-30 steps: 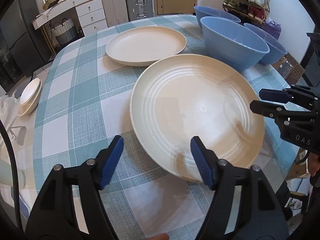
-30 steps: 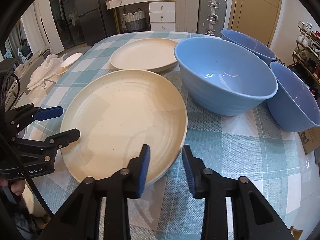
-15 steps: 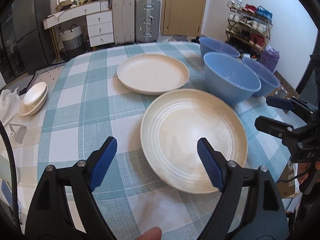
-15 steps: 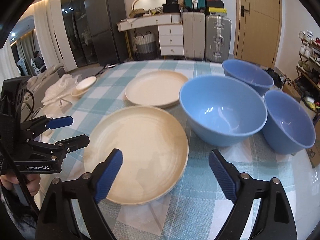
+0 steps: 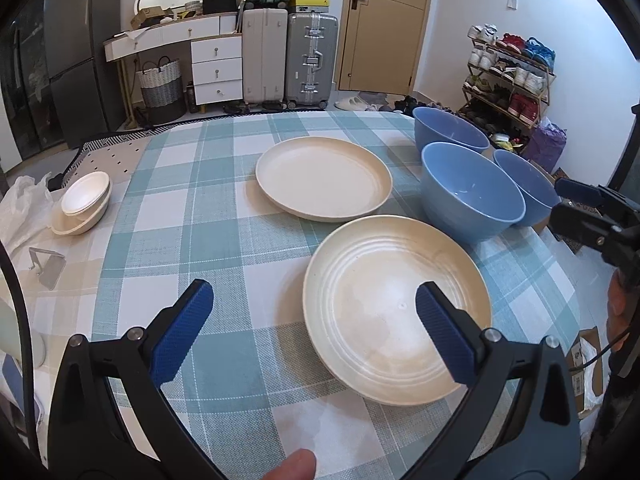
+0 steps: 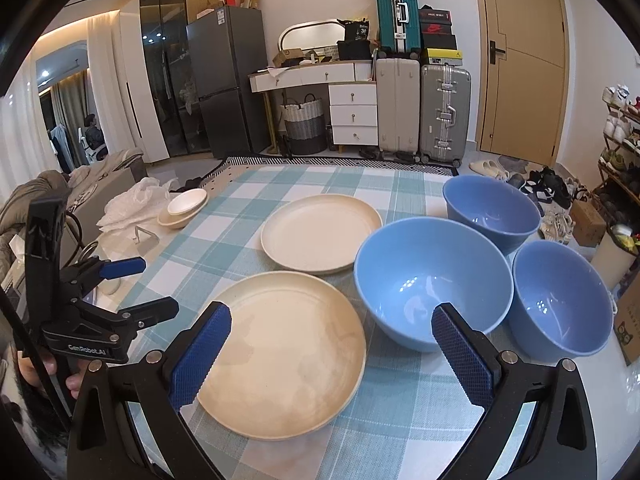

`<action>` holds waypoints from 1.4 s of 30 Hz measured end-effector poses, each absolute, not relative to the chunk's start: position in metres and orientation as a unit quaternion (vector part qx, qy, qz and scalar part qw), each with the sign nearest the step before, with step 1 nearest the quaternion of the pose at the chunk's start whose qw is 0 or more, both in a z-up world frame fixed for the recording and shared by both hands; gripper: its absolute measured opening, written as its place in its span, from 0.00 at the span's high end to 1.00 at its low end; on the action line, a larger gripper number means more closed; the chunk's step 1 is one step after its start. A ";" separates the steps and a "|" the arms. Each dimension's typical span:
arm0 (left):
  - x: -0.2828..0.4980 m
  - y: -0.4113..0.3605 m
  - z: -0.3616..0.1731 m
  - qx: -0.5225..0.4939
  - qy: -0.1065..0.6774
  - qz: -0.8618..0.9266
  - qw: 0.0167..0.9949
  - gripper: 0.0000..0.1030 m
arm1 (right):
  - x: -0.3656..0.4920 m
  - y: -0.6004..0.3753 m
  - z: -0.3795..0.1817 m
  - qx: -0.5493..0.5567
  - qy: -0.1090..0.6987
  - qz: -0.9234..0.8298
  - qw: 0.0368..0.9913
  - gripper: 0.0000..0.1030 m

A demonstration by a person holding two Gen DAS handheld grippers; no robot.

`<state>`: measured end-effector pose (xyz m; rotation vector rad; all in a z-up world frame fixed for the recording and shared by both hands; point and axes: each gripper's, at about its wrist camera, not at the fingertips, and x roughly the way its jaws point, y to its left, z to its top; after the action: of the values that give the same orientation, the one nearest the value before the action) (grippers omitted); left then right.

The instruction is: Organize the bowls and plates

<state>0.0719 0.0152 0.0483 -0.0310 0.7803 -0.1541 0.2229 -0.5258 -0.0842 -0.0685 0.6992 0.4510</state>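
A ribbed cream plate (image 5: 396,308) (image 6: 280,352) lies flat near the table's front edge. A second cream plate (image 5: 324,178) (image 6: 320,236) sits behind it. Three blue bowls (image 5: 472,196) (image 6: 432,280) cluster to the right. My left gripper (image 5: 312,292) hovers above the near plate's left side, jaws opening wide, nothing between them. My right gripper (image 6: 332,312) hangs over the gap between that plate and the nearest bowl. Its jaws are also opening and hold nothing. Each gripper shows in the other's view, the right gripper (image 5: 576,204) and the left gripper (image 6: 154,286).
Stacked small white bowls (image 5: 84,204) (image 6: 184,210) and a white plastic bag (image 6: 136,204) sit off the checked tablecloth (image 5: 192,208) at the left. Suitcases, a drawer unit, a door and a shoe rack stand beyond the table. A fingertip (image 5: 292,466) shows at the bottom.
Both grippers rose and drew back from the near plate. The right jaws, nearly shut at the plate's rim before, spread wide. The left jaws widened too. The plate lies flat.
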 end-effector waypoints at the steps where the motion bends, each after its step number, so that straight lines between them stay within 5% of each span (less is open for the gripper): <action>1: 0.075 0.016 0.049 -0.014 0.379 -0.072 0.922 0.02 | 0.225 -0.527 -0.080 -0.031 0.339 0.221 0.914 0.01; 21: 0.135 0.038 0.080 -0.056 0.377 -0.033 0.924 0.02 | 0.285 -0.528 -0.012 -0.027 0.320 0.235 0.918 0.01; 42: 0.225 0.064 0.074 -0.085 0.406 0.009 0.910 0.02 | 0.425 -0.511 -0.030 -0.037 0.384 0.223 0.895 0.01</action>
<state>0.2253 0.0641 0.0742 -0.1756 0.8366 0.0179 0.4248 -0.5106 -0.0297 -0.0764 0.7960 0.4631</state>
